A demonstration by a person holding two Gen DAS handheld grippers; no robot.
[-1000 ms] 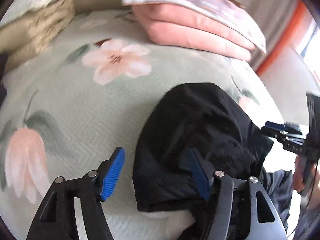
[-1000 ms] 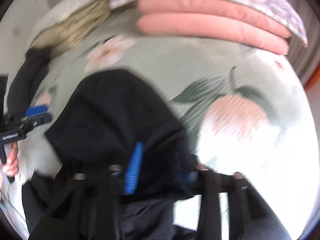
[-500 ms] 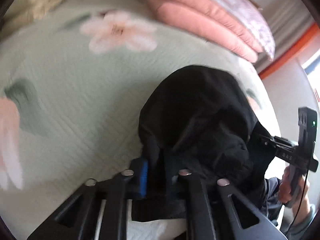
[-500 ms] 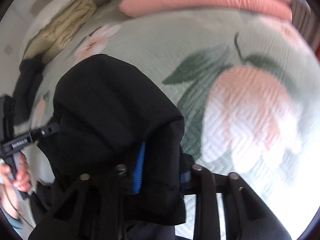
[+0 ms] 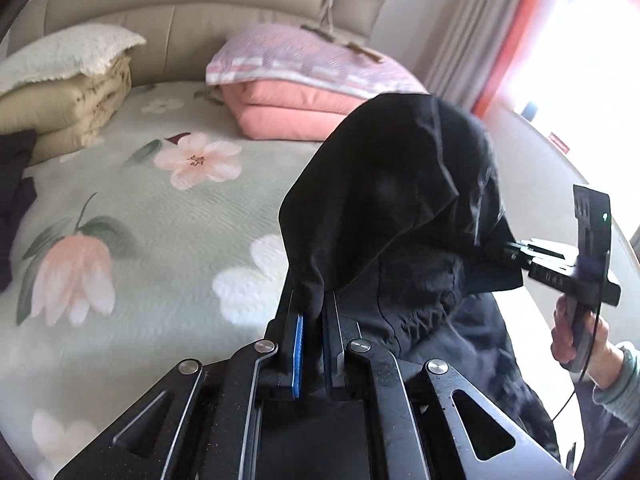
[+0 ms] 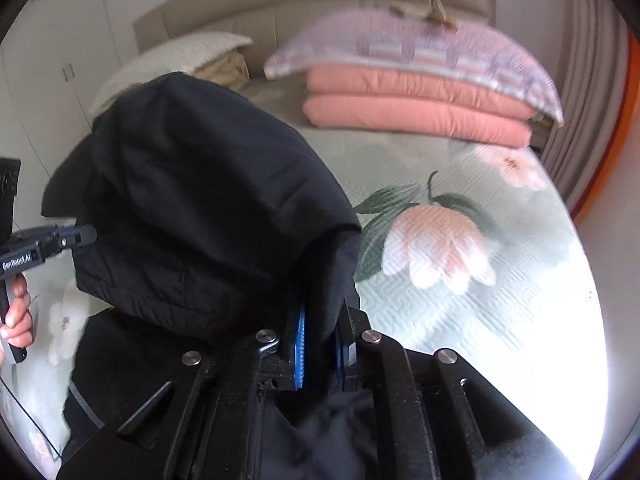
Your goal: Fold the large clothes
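Observation:
A black garment (image 5: pixel 400 200) hangs lifted above the floral bedspread (image 5: pixel 160 208), stretched between both grippers. My left gripper (image 5: pixel 314 320) is shut on a bunched edge of the cloth, which rises from between its blue pads. In the same view the right gripper (image 5: pixel 500 250) pinches the far side of the garment, held by a hand (image 5: pixel 576 336). From the right wrist view, the right gripper (image 6: pixel 322 332) is shut on a fold of the black garment (image 6: pixel 208 208), and the left gripper (image 6: pixel 86 236) grips its other side at the left edge.
At the head of the bed lie a folded pink quilt (image 5: pixel 292 114) under a lilac pillow (image 5: pixel 304 60) and a beige quilt stack (image 5: pixel 68 108) topped by a white pillow. Dark clothing (image 5: pixel 14 184) lies at the left edge. Curtains (image 5: pixel 472 32) hang on the right.
Both grippers went from open around the garment's edges to shut on them. They then rose, lifting the black garment off the bedspread; the headboard and pillows came into view.

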